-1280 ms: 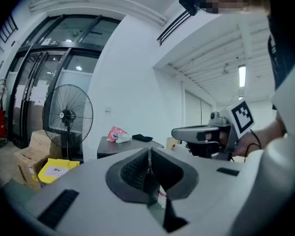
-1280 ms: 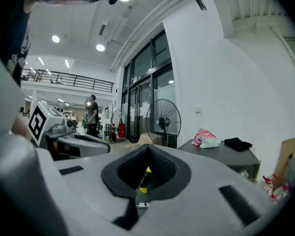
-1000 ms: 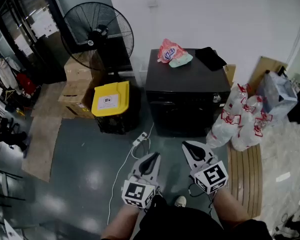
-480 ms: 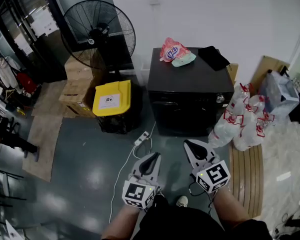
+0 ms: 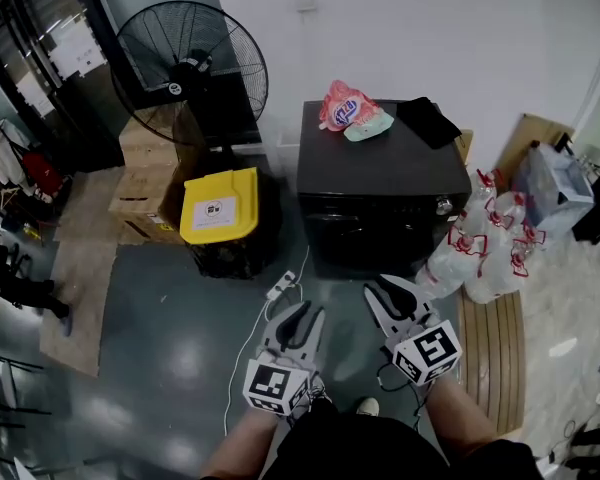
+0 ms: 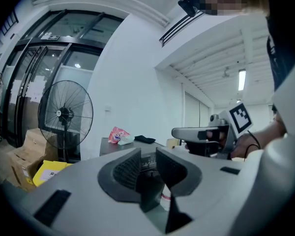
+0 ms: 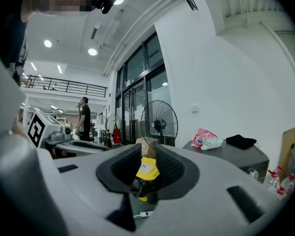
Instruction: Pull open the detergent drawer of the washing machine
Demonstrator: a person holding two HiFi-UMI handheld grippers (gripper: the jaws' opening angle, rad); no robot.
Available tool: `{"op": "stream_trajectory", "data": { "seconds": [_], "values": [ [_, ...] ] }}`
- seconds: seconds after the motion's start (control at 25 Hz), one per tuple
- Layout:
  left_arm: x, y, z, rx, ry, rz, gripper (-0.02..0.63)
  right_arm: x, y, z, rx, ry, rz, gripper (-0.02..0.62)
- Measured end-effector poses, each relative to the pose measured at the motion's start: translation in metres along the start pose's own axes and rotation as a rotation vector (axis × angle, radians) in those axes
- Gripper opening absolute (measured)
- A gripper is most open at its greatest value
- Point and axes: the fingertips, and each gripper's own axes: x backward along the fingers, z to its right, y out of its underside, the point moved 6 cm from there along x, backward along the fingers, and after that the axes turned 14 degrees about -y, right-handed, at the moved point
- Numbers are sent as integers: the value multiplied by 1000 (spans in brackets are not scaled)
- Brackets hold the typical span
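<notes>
The black washing machine (image 5: 380, 203) stands against the white wall, a few steps ahead of both grippers. Its front control strip (image 5: 375, 206) carries a knob (image 5: 442, 206); I cannot make out the detergent drawer. My left gripper (image 5: 302, 318) and right gripper (image 5: 390, 293) are held side by side over the floor, pointing level toward the machine and apart from it. Both sets of jaws have just been opening and stand a narrow gap apart, with nothing between them. The left gripper view shows the machine (image 6: 113, 144) beyond the left gripper (image 6: 147, 166). The right gripper (image 7: 147, 166) frames a yellow bin lid.
A pink bag (image 5: 342, 106) and a black cloth (image 5: 425, 118) lie on the machine's top. A yellow-lidded bin (image 5: 218, 206), cardboard boxes (image 5: 145, 183) and a standing fan (image 5: 190, 73) are at its left. Bagged bottles (image 5: 485, 248) sit at its right. A power strip (image 5: 280, 283) trails cable across the floor.
Both grippers have moved a little toward the washing machine, and the jaws of each have parted from shut to a narrow gap.
</notes>
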Motion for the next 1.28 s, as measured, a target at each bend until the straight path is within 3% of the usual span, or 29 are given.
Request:
{"op": "stream_trajectory", "data": {
  "seconds": [0.12, 0.32, 0.56, 0.76, 1.28],
  "values": [
    [-13, -2, -15, 4, 18, -7, 167, -16, -3, 6, 1, 20, 2, 112],
    [-35, -1, -43, -11, 61, -3, 253, -43, -4, 17, -16, 64, 18, 140],
    [-51, -10, -74, -49, 109, 20, 268, -75, -1, 27, -54, 117, 41, 180],
    [-57, -24, -96, -47, 94, 25, 270, -96, 2, 35, -95, 134, 58, 215],
    [-98, -19, -100, -43, 38, 10, 273, -139, 39, 97, -291, 77, 82, 291]
  ]
}}
